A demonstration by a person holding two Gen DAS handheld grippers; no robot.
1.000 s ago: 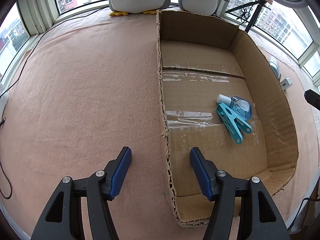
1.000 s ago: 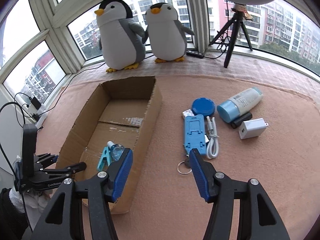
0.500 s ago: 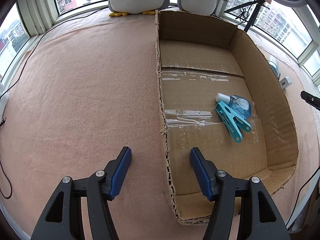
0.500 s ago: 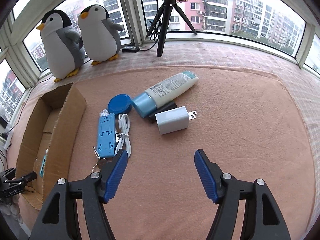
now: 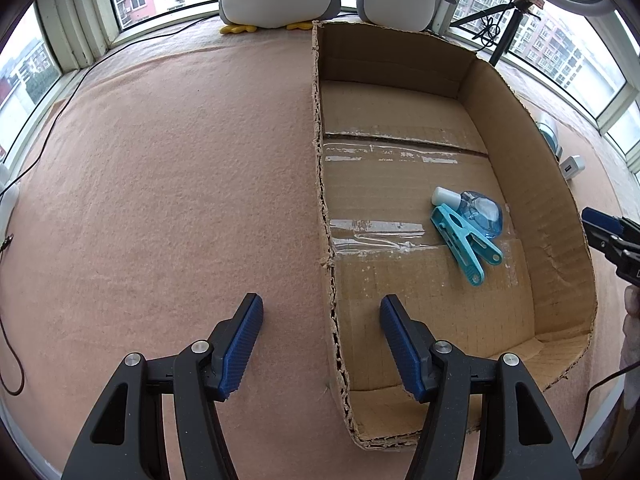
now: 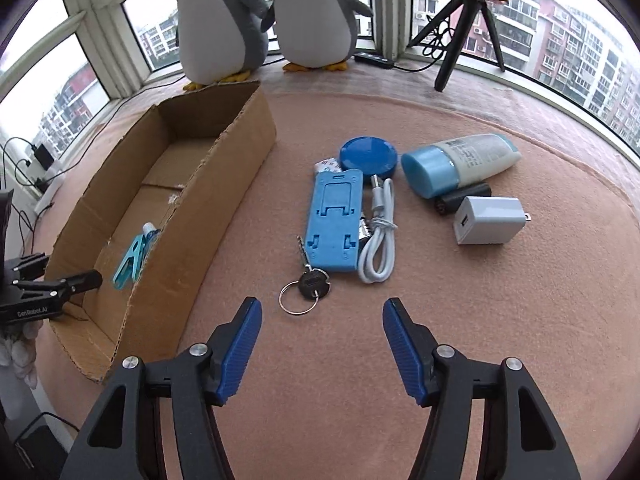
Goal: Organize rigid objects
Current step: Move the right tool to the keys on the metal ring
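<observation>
The right gripper (image 6: 322, 344) hangs over bare pink felt (image 6: 500, 320), jaws spread wide and holding nothing. Just ahead at 12 o'clock lies a key on a ring (image 6: 308, 286), touching the near end of a flat blue phone stand (image 6: 335, 220). A coiled white cable (image 6: 378, 240) lies against the stand's right edge, and a round blue lid (image 6: 370, 156) sits at its far end. At 1 o'clock, a white charger (image 6: 488, 220) lies beside a small black cylinder (image 6: 464, 198), with a blue-capped tube (image 6: 460, 166) just behind them. Open felt runs right of the charger and near the jaws.

The left gripper (image 5: 322, 346) is likewise spread and empty, straddling the ragged near-left wall of the cardboard box (image 5: 326, 200): one finger over the felt, the other above the box floor. Inside, at 1 o'clock, a teal clothespin (image 5: 466, 242) rests against a small clear blue bottle (image 5: 482, 212) near the right wall; the remaining floor is bare. Wide felt lies at 10 o'clock.

Farthest off, two plush penguins (image 6: 224, 20) stand by the windows behind the box, and a black tripod (image 6: 464, 28) stands at 1 o'clock.
</observation>
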